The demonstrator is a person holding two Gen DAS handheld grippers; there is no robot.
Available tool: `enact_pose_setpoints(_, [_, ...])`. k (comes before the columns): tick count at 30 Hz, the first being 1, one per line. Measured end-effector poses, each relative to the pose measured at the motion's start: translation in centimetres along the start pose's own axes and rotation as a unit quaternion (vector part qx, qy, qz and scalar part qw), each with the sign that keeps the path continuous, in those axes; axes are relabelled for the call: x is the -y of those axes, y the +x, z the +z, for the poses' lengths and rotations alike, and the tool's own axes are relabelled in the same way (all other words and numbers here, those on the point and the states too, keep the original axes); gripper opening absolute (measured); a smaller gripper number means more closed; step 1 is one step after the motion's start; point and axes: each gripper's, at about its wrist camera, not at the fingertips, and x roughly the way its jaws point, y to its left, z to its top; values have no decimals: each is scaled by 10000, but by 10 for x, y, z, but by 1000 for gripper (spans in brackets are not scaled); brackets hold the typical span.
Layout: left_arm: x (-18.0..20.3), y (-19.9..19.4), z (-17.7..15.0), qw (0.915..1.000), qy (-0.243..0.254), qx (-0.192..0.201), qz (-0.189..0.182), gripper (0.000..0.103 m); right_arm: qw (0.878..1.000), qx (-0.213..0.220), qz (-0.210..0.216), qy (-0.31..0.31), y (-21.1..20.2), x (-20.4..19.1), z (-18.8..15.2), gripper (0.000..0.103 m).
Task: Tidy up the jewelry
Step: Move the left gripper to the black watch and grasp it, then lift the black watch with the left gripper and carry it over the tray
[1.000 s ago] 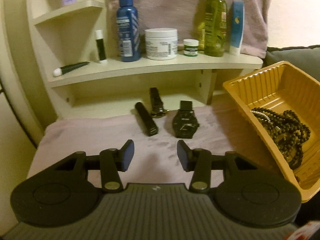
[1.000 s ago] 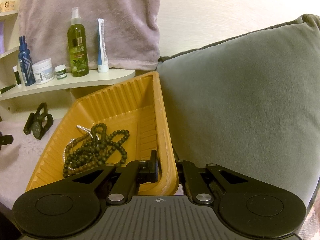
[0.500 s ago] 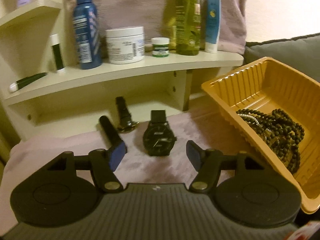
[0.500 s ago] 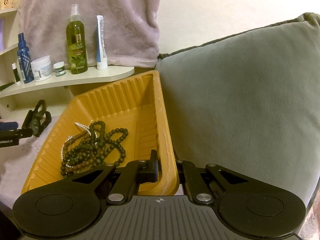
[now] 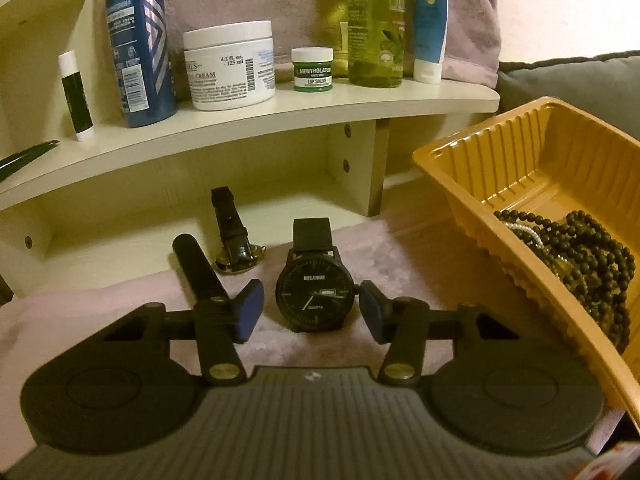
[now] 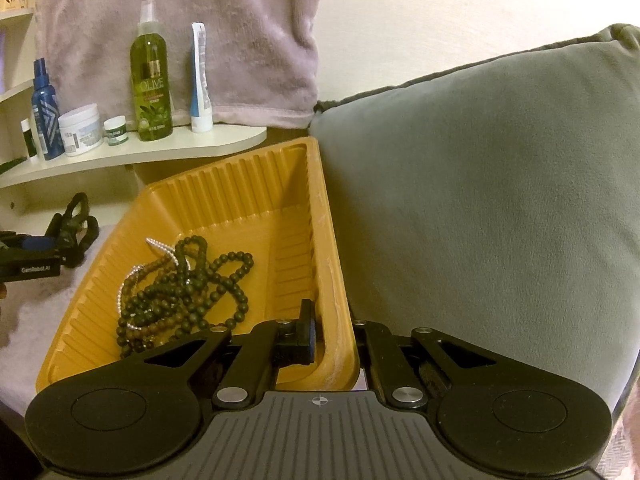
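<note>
A black wristwatch (image 5: pixel 314 294) lies face up on the pink cloth (image 5: pixel 120 300). My left gripper (image 5: pixel 310 314) straddles its case, and the jaws are closing; the blue pads (image 5: pixel 248 312) stand just off the case. A second watch (image 5: pixel 236 248) with a black strap lies behind it to the left. My right gripper (image 6: pixel 332 340) is shut on the near wall of the tilted orange tray (image 6: pixel 248 184), which holds dark bead strands (image 6: pixel 180 288). Tray (image 5: pixel 480 168) and beads (image 5: pixel 580 256) also show at the right of the left wrist view.
A cream shelf (image 5: pixel 280 116) above the watches carries a blue spray bottle (image 5: pixel 136 48), a white cream jar (image 5: pixel 230 68), a small green pot (image 5: pixel 312 70), a green bottle (image 5: pixel 376 40) and a tube (image 5: pixel 430 20). A grey cushion (image 6: pixel 480 200) presses against the tray's right side.
My left gripper has moved forward and down until the black watch sits between its fingers. Its jaws widened, then narrowed. The right gripper and the tray have stayed still.
</note>
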Motion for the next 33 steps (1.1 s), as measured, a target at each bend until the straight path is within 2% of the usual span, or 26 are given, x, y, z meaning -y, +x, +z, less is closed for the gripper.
enact_pose_setpoints(3, [1,1,0,10000,-46,-13,-41,42,10000,1,1,-2,0,0,0,6])
enact_pose_setpoints(9, [5,-8,1,9999,-49,-102,59,41,10000,8,6,2,0,0,0,5])
enact_pose_setpoints(26, [-3,-72,-13,9981,-349,-430,268,41,10000,63,38,9,-6,0,-3,5])
enact_pose_setpoints(33, [-7,-83,-14,9971,-481,-487,326,41,10000,77,36,11,-7,-1,-3,5])
